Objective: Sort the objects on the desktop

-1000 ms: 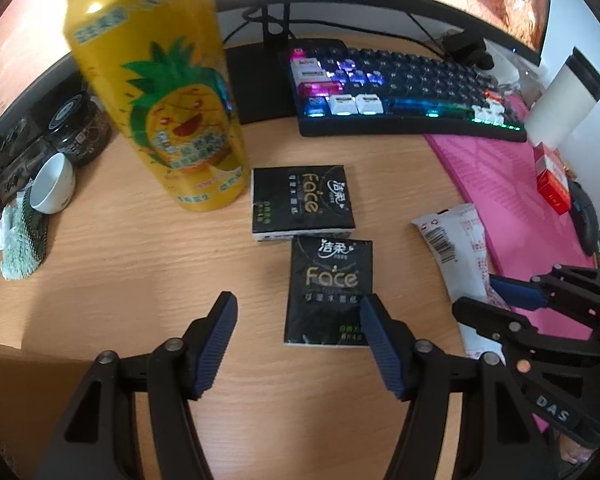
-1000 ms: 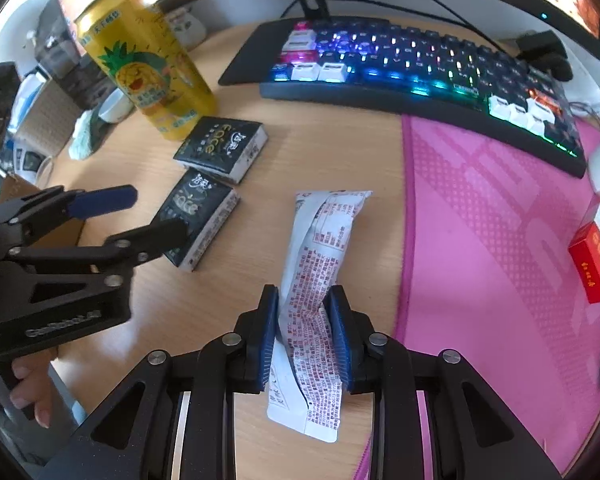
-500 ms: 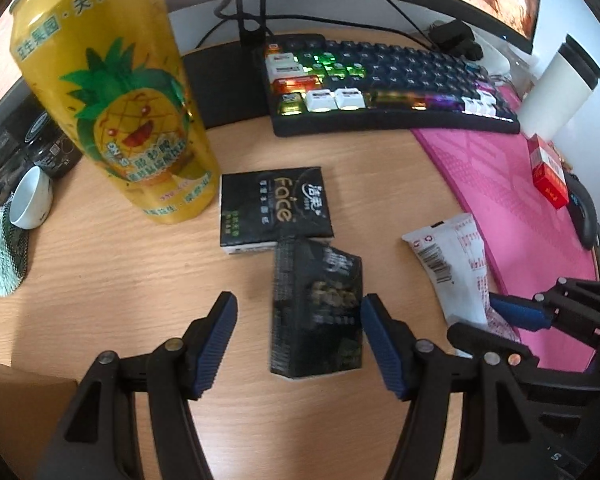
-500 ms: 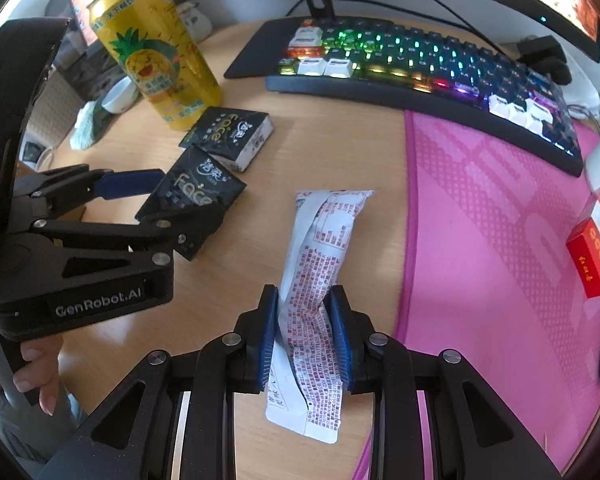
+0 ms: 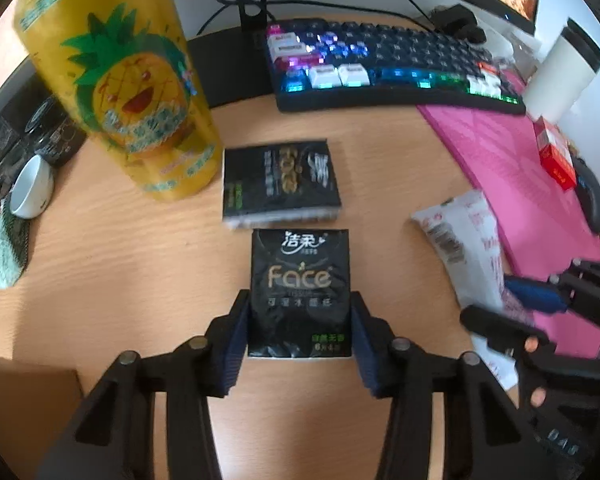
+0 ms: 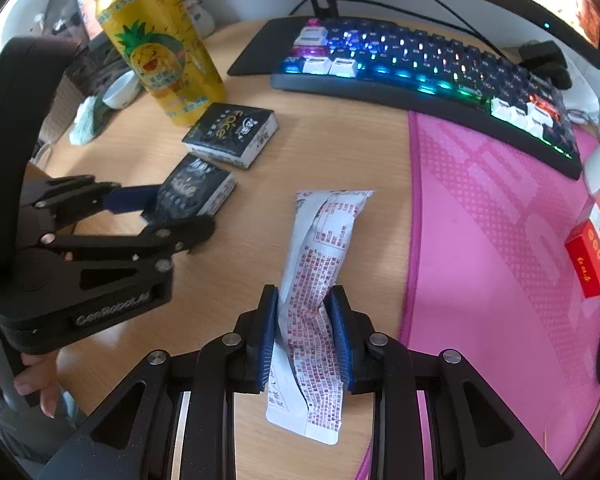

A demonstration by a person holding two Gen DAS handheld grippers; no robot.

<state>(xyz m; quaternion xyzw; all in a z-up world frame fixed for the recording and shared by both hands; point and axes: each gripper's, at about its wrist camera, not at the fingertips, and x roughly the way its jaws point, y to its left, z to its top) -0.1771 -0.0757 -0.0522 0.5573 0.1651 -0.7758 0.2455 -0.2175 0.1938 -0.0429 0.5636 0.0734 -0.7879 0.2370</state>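
My left gripper is shut on a black "Face" tissue pack, gripping its two long sides; the right wrist view shows that pack between the left fingers. A second black tissue pack lies just beyond it, beside a yellow pineapple drink can. My right gripper is shut on a white snack packet with red print, which lies lengthwise on the wooden desk. The packet also shows at the right of the left wrist view.
A lit keyboard and monitor stand sit at the back. A pink desk mat covers the right side, with a red box on it. A white cup and green cloth lie far left; a white tumbler stands far right.
My left gripper closed from open onto the nearer tissue pack, which turned and shifted between the fingers. The right gripper stayed shut on the snack packet.
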